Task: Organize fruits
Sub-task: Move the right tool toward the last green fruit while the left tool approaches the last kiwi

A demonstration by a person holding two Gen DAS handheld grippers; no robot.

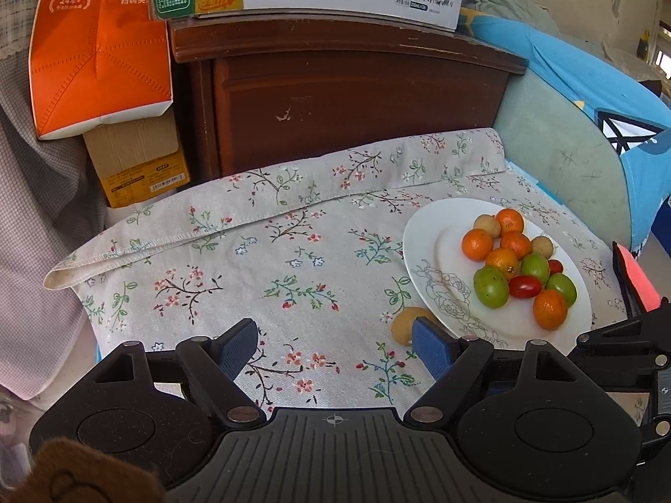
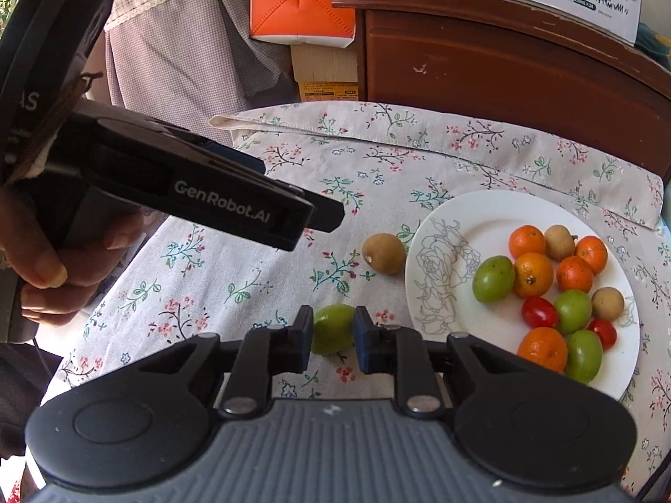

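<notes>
Two fruits lie off the plate [image 2: 461, 218]: a green fruit [image 2: 331, 329] is pinched by the right tool [image 2: 332, 337], ready for plating; a brown fruit [image 1: 402, 325] sits beside the spread left tool [image 1: 335, 350].

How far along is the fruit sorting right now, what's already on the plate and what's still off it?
Mostly done: the white plate already holds oranges, green fruits, small red tomatoes and brown fruits. In hand: the right gripper is shut on a green fruit on the floral cloth. Left: that fruit and one brown fruit beside the plate. The left gripper is open, empty.
</notes>
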